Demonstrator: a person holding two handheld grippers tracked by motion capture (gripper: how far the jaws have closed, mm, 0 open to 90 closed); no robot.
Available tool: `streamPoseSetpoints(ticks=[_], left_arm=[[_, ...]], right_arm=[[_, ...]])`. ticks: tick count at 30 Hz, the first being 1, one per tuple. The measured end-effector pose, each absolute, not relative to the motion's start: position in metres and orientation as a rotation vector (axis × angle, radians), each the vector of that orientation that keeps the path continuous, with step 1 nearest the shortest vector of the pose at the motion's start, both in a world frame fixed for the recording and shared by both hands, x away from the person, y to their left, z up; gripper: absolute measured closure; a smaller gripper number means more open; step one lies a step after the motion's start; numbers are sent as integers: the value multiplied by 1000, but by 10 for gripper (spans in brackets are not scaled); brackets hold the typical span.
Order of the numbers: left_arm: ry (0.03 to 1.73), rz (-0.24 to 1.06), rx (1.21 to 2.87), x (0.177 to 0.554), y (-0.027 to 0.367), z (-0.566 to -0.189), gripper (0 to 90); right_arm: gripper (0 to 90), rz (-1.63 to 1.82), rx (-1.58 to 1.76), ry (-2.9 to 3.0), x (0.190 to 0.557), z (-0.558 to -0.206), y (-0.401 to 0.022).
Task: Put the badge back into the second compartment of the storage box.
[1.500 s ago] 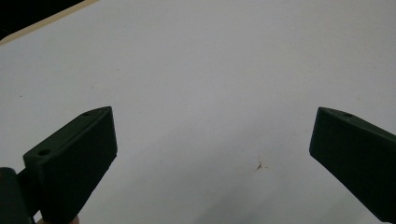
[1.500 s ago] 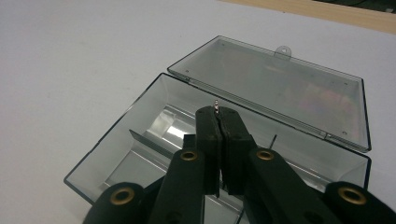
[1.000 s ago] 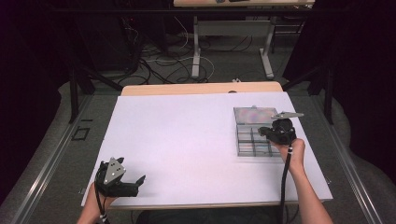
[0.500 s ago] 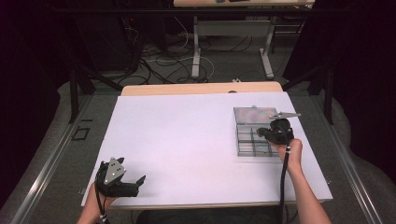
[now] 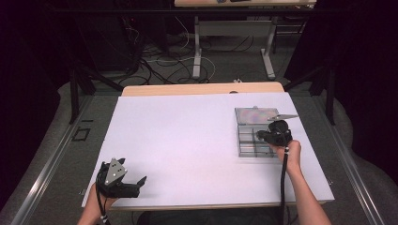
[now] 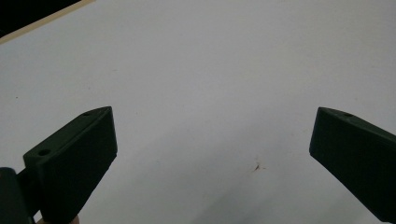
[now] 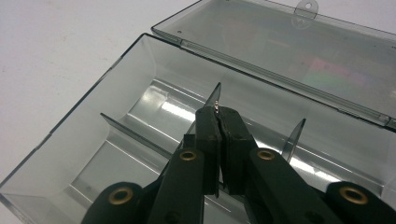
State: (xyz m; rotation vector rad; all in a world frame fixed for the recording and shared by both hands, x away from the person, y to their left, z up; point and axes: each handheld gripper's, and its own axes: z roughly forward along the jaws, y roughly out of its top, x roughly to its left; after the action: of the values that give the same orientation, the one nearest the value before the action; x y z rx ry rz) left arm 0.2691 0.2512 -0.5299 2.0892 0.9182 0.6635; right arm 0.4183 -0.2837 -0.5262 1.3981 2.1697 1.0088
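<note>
While the left tongs (image 6: 212, 154) gape, the right tongs (image 7: 218, 111) pinch a tiny metal piece (image 7: 217, 108) over the organizer box (image 7: 93, 116).

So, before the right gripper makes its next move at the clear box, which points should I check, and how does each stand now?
1. Compartment box lid open and laid flat: ok.
2. Right gripper shut on the small metal piece at its tips: ok.
3. Tips over a compartment, not over a divider: cannot tell, they look close to a divider.
4. Compartments empty: ok where visible.
5. Left gripper open, resting on the table, far from the box: ok.
</note>
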Motion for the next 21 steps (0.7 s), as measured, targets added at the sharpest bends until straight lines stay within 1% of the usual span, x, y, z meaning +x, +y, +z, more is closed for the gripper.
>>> streamPoseSetpoints(ticks=[8, 16, 18, 19, 21], left_arm=[[913, 688, 2089, 269, 251, -530, 9], [911, 684, 2098, 269, 252, -529, 9], [920, 661, 2092, 268, 251, -530, 9], [910, 684, 2100, 269, 252, -529, 9], [913, 683, 2097, 269, 252, -529, 9]], right_arm=[[872, 997, 1399, 2176, 420, -529, -282], [871, 981, 1407, 2185, 420, -531, -281], [870, 985, 1404, 2182, 420, -532, -282], [870, 982, 1404, 2180, 420, -532, -282], [841, 990, 1403, 2170, 420, -532, -283]])
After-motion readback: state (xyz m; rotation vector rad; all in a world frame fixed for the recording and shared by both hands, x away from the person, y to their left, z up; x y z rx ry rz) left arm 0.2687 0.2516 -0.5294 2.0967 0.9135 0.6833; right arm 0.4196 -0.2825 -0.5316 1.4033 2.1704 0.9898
